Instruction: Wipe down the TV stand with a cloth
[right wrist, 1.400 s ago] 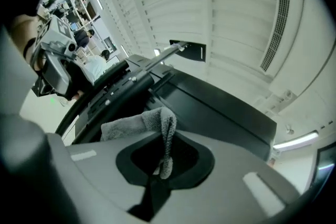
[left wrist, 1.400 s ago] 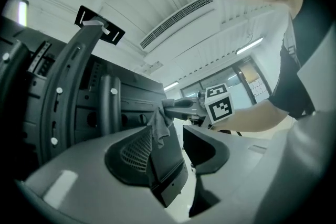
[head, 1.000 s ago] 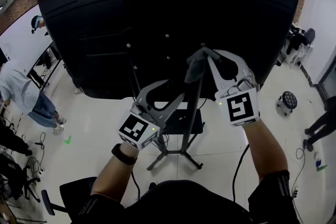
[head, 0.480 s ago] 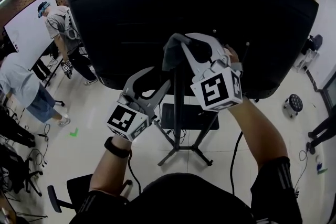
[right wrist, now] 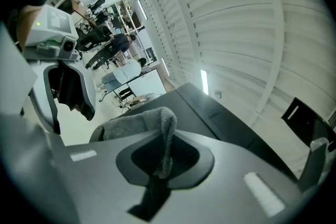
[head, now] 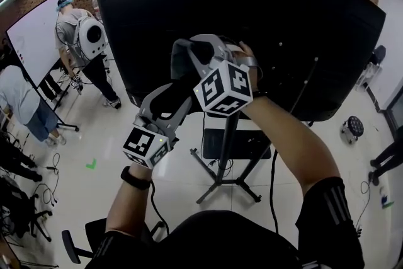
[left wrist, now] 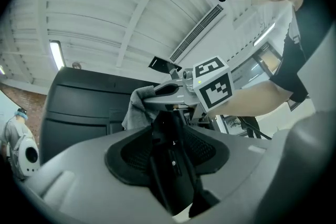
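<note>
Head view: the right gripper point(head: 189, 52), raised high, holds a grey cloth point(head: 181, 63) in front of the black back of the TV point(head: 283, 22), above the stand point(head: 223, 164); contact with the panel cannot be judged. The left gripper point(head: 165, 101) sits just below and left of it. Right gripper view: the jaws are clamped on a fold of the cloth. Left gripper view: the jaws are drawn together, with only a dark slot between them.

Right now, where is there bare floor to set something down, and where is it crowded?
Bare floor lies between the green mark and the stand legs, and again beside the round stool. The left edge is crowded with people and cables; the right gripper, shut on the cloth, crowds the TV back.
</note>
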Action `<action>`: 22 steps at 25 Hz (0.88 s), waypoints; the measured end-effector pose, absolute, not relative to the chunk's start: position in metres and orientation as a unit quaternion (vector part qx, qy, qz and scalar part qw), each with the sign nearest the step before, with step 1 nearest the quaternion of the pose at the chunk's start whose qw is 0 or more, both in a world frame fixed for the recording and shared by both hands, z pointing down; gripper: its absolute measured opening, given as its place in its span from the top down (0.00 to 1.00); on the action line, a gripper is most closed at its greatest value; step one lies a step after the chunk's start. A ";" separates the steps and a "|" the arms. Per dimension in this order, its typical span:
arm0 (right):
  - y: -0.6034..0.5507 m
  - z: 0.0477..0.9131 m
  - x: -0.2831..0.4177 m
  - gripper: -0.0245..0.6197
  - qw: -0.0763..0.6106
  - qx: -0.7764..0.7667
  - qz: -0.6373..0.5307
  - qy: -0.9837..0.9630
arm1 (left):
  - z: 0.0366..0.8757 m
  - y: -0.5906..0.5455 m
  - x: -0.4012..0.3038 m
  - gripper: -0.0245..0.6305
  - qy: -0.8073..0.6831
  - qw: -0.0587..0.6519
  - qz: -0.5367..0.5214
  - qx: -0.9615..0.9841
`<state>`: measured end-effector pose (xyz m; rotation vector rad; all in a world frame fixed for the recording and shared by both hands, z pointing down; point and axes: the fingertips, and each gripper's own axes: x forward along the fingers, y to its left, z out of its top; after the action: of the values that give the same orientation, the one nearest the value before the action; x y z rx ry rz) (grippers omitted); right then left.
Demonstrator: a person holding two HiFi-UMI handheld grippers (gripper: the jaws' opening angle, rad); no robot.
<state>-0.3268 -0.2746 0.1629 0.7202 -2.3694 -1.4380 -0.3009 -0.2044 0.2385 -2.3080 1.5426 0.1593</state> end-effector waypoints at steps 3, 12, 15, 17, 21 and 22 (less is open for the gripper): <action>-0.281 0.164 -0.352 0.93 0.161 0.255 -0.515 -0.802 | 0.246 -0.205 -0.321 0.65 0.552 0.166 0.057 -0.815; -0.312 0.172 -0.405 0.93 0.254 0.265 -0.611 -0.701 | 0.260 -0.207 -0.352 0.65 0.558 0.137 0.067 -0.816; -0.322 0.176 -0.401 0.93 0.280 0.268 -0.631 -0.673 | 0.262 -0.210 -0.355 0.65 0.555 0.141 0.069 -0.817; -0.324 0.178 -0.391 0.93 0.297 0.273 -0.644 -0.650 | 0.262 -0.214 -0.352 0.65 0.550 0.141 0.072 -0.820; -0.337 0.185 -0.365 0.93 0.340 0.281 -0.657 -0.611 | 0.259 -0.221 -0.341 0.66 0.535 0.146 0.075 -0.829; -0.340 0.185 -0.357 0.93 0.352 0.284 -0.660 -0.600 | 0.258 -0.224 -0.336 0.66 0.530 0.147 0.076 -0.832</action>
<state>-0.3572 -0.3395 0.1848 0.7353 -1.5521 -1.7082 -0.3361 -0.2235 0.2581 -2.3939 1.5253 0.2174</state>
